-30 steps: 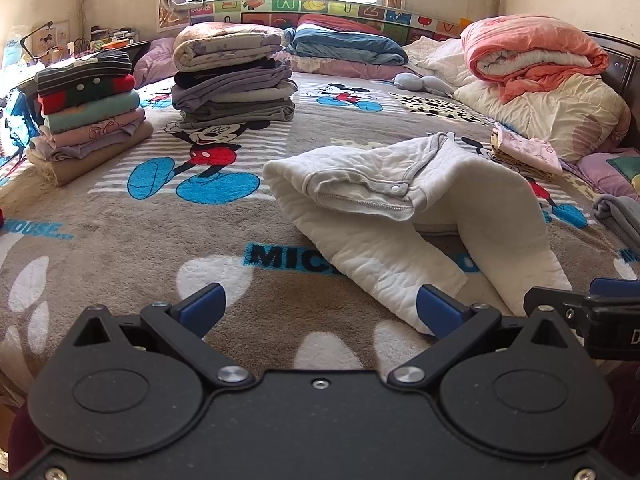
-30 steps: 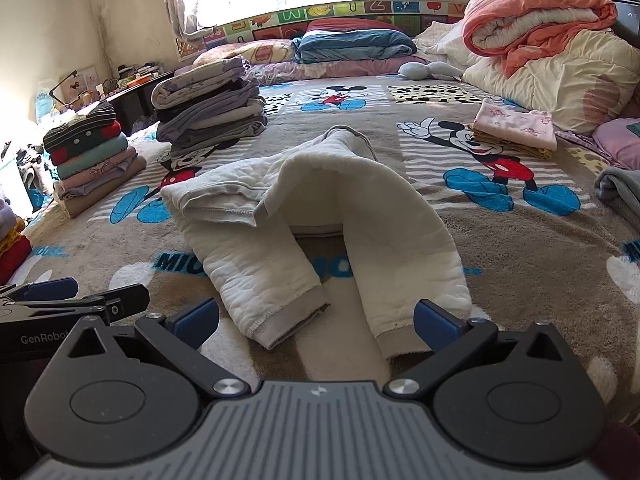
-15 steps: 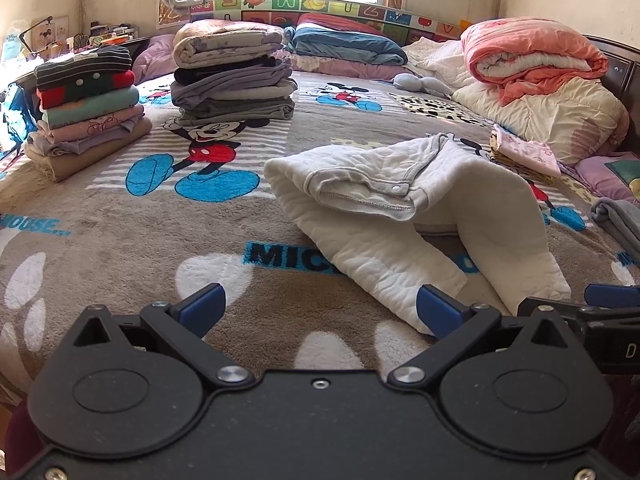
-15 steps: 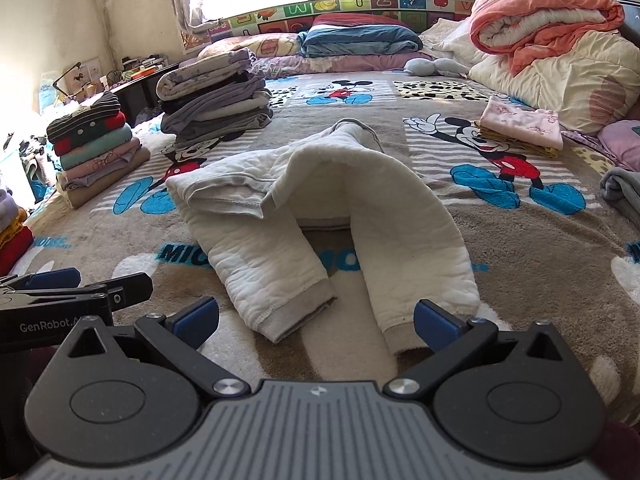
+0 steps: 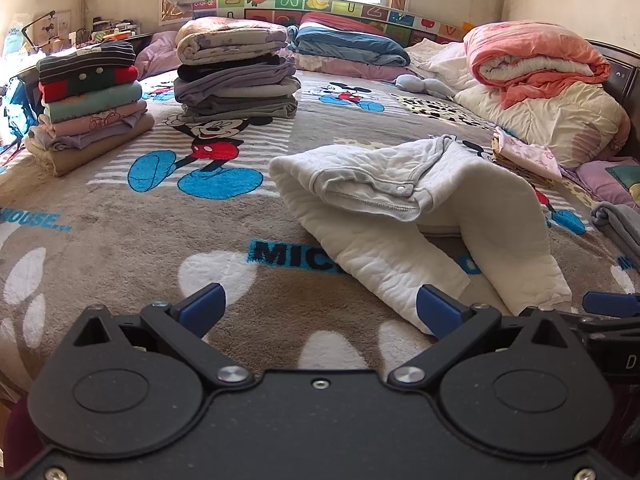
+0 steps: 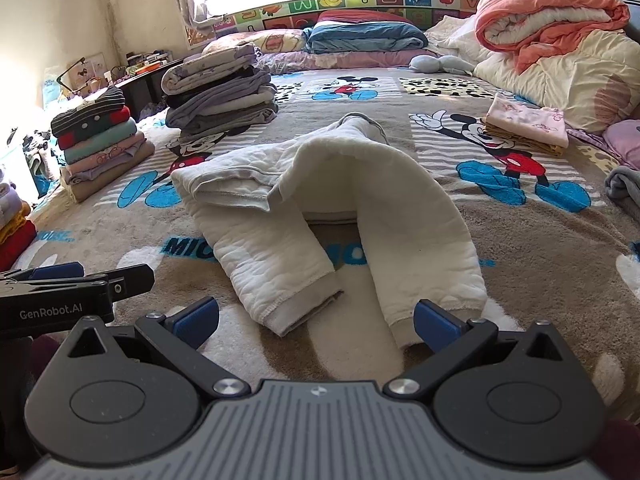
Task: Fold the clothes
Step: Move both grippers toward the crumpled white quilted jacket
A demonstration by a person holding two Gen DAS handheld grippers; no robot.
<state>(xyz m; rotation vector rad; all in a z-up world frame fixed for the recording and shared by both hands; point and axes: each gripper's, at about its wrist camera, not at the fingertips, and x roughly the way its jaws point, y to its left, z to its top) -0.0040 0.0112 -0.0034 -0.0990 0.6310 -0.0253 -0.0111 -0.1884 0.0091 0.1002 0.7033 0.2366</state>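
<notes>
Both cameras have crept slightly toward the bed since a second ago, and the white trousers (image 6: 320, 216) now sit a touch nearer in the right view; they themselves lie as before. They rest mid-bed on the Mickey blanket (image 5: 120, 240), waist folded over, two legs splayed toward the viewer, cuffs just ahead of the grippers.

Left gripper (image 5: 320, 310) hangs low over bare blanket, jaws wide apart, holding nothing; its right finger sits just beside the nearer cuff. Right gripper (image 6: 316, 320) is likewise spread wide and empty, its right finger just beside the right leg's cuff, with the left cuff between the fingers, slightly ahead.

Open room: a broad stretch of blanket to the left of the trousers. Beyond it stand two stacks of folded clothes, the striped-topped stack (image 5: 88, 108) at the bed's left edge and the grey stack (image 5: 236, 76) farther back. At right, a pink folded garment (image 6: 528, 124) lies near heaped quilts (image 5: 536, 84).

Gripper bodies block the near bed edge. Whether the cuffs touch the fingers is hard to tell.
</notes>
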